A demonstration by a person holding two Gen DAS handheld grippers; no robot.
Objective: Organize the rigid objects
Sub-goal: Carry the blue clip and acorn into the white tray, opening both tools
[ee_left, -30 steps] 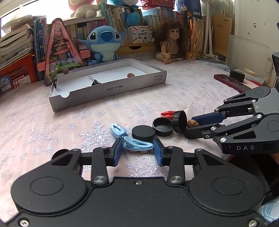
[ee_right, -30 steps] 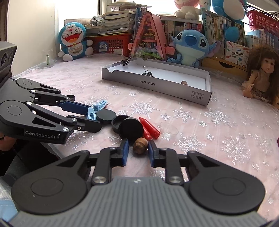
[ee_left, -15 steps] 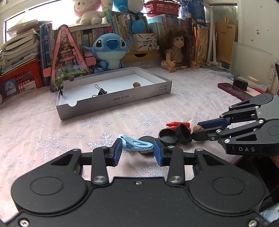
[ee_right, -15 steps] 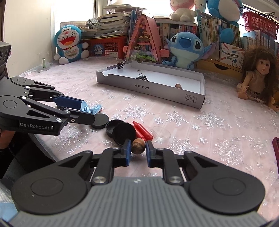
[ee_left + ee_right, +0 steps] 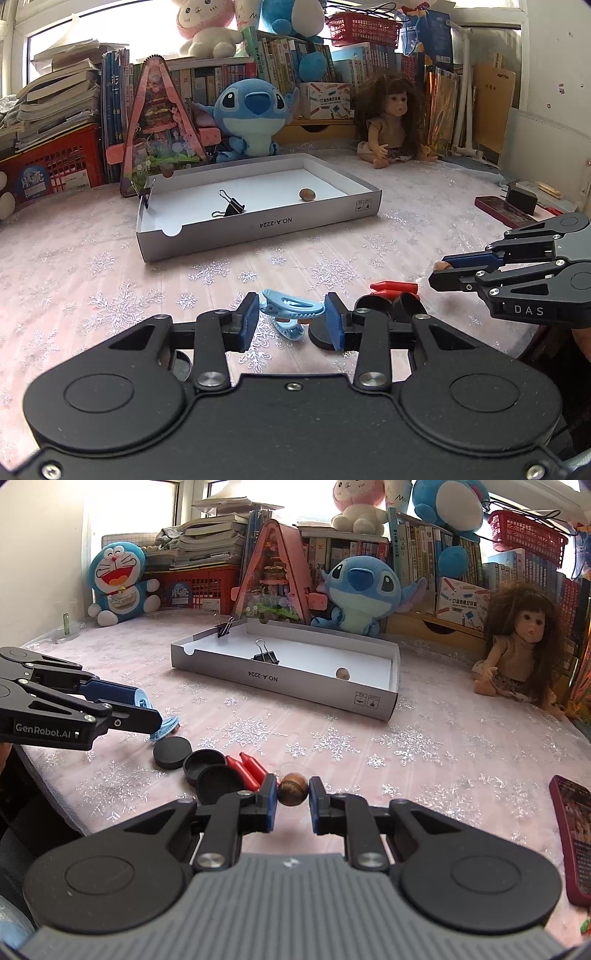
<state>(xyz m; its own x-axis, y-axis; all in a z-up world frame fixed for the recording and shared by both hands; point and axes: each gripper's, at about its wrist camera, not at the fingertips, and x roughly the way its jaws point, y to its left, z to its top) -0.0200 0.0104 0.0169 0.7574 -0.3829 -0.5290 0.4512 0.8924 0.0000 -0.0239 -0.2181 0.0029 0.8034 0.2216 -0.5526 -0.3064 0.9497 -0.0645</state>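
Two grippers, both loaded: left gripper point(image 5: 291, 319) clamped on blue clip point(image 5: 291, 306), low centre of frame; right gripper point(image 5: 293, 797) pinching brown nut point(image 5: 293, 794), lower centre. Black caps point(image 5: 201, 766) and red piece point(image 5: 247, 770) on cloth at left-centre. White tray point(image 5: 369, 701) upper centre, holding binder clip point(image 5: 264, 655) and second nut point(image 5: 342, 673).

- Tablecloth point(image 5: 424, 738): pink with silver snowflakes;
- Clip point(image 5: 291, 305): light blue;
- Nut point(image 5: 293, 794): brown;
- Caps point(image 5: 172, 752): black;
- Crayons point(image 5: 247, 770): red;
- Box point(image 5: 280, 681): grey outside, white inside;
- Finger pads point(image 5: 272, 801): blue.
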